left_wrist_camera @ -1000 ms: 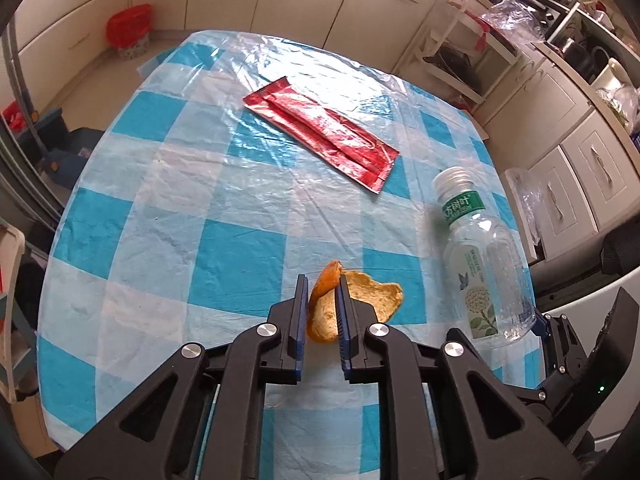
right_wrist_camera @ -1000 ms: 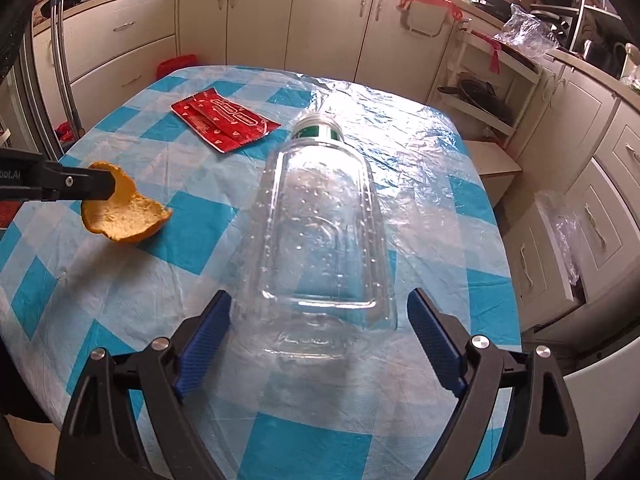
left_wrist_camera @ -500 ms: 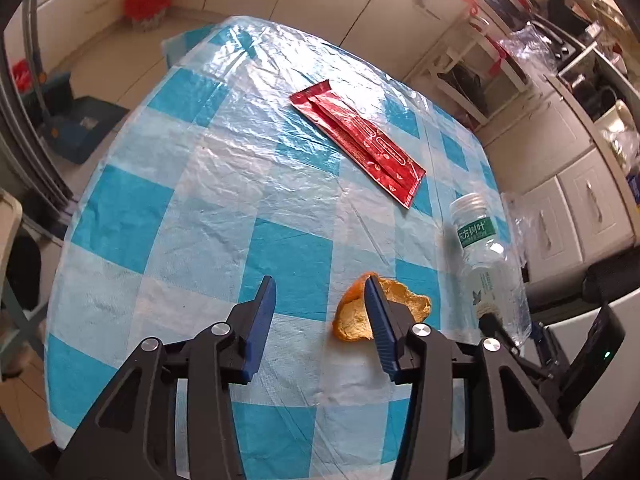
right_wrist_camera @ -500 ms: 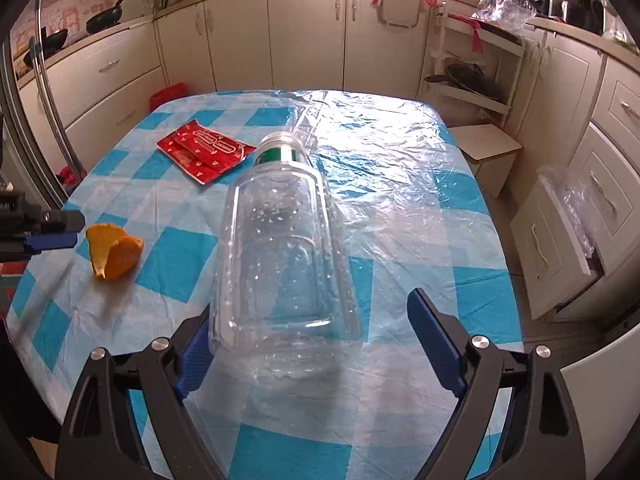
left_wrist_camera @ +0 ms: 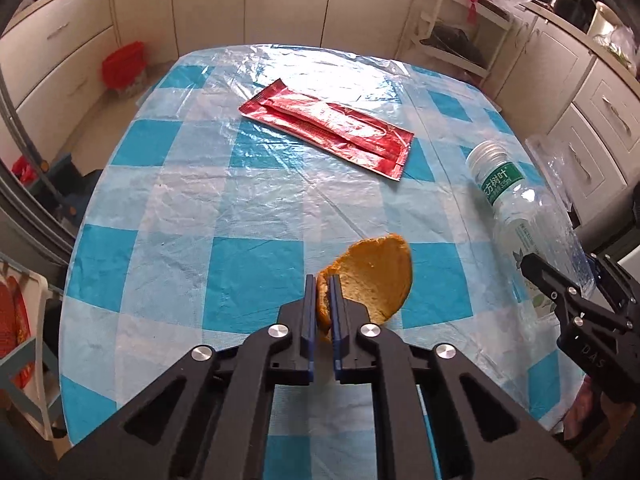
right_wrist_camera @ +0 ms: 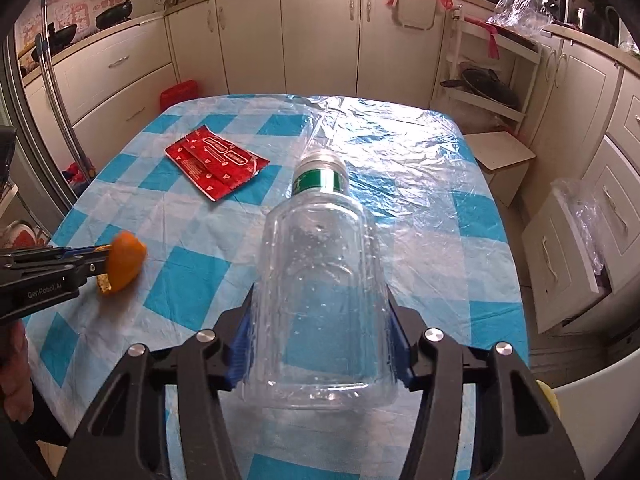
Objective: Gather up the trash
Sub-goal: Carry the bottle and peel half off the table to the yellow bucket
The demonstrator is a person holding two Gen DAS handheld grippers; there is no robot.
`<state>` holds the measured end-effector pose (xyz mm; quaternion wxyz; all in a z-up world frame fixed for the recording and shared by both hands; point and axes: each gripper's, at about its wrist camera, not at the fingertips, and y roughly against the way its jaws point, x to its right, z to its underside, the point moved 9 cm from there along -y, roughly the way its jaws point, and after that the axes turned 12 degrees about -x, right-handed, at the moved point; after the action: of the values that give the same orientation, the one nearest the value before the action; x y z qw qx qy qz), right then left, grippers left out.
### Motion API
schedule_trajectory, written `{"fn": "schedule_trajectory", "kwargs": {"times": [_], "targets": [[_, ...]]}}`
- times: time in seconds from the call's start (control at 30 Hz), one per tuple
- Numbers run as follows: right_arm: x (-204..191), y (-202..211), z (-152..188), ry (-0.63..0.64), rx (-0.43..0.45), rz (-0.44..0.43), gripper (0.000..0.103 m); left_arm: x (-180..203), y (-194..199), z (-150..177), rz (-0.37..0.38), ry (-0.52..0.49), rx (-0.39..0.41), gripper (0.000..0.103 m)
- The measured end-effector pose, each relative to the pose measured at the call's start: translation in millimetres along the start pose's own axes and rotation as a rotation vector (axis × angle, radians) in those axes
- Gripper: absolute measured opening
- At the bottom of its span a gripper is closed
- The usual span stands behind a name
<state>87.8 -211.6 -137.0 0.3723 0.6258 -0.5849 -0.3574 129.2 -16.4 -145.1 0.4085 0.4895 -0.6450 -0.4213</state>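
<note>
My left gripper (left_wrist_camera: 323, 280) is shut on an orange peel (left_wrist_camera: 376, 276) and holds it just above the checked tablecloth; the peel also shows in the right wrist view (right_wrist_camera: 124, 260). My right gripper (right_wrist_camera: 320, 344) is shut on a clear plastic bottle (right_wrist_camera: 320, 288) with a green label, its cap pointing away from me. The bottle also shows in the left wrist view (left_wrist_camera: 520, 220) at the table's right edge. A red wrapper (left_wrist_camera: 328, 128) lies flat on the far half of the table, and shows in the right wrist view (right_wrist_camera: 214, 160) too.
The table (right_wrist_camera: 420, 168) has a blue-and-white cloth under clear plastic sheeting. Kitchen cabinets (right_wrist_camera: 320, 32) run behind and to the right. A red bin (left_wrist_camera: 122, 64) stands on the floor at the far left. A small stool (right_wrist_camera: 500, 152) stands off the table's far right corner.
My left gripper was open beside the peel half a second ago and has shut on it and lifted it. My right gripper was open around the bottle and has shut on it.
</note>
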Motion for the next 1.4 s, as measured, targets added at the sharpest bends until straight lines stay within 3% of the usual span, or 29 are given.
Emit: {"fn": "schedule_trajectory", "kwargs": {"times": [0.3, 0.57, 0.63, 0.7, 0.9, 1.03, 1.2, 1.4], "targets": [[18.3, 28.6, 6.8, -0.099, 0.035, -0.117, 0.055, 32.8, 29.2, 5.7, -0.045, -0.123, 0.095, 0.005], [13.1, 15.4, 29.0, 0.013, -0.041, 0.003, 0.055, 46.9, 28.5, 17.1, -0.056, -0.167, 0.09, 0.005], [11.8, 17.0, 30.8, 0.014, -0.037, -0.004, 0.055, 48.6, 29.0, 18.9, -0.056, -0.169, 0.091, 0.005], [12.9, 18.8, 33.4, -0.027, -0.042, -0.077, 0.054, 50.5, 31.1, 20.9, -0.042, -0.168, 0.092, 0.005], [32.5, 26.3, 46.0, -0.316, -0.081, -0.469, 0.054, 61.4, 36.1, 29.0, 0.128, -0.12, 0.062, 0.005], [52.2, 41.4, 58.0, -0.416, -0.059, -0.575, 0.054, 73.8, 44.3, 30.9, 0.19, -0.127, 0.079, 0.005], [98.3, 75.2, 66.1, -0.49, 0.026, -0.558, 0.054, 101.3, 49.8, 31.6, 0.255, -0.155, 0.082, 0.004], [169.5, 92.6, 97.6, -0.599, 0.091, -0.366, 0.054, 158.5, 60.7, 42.1, 0.319, -0.241, 0.085, 0.004]]}}
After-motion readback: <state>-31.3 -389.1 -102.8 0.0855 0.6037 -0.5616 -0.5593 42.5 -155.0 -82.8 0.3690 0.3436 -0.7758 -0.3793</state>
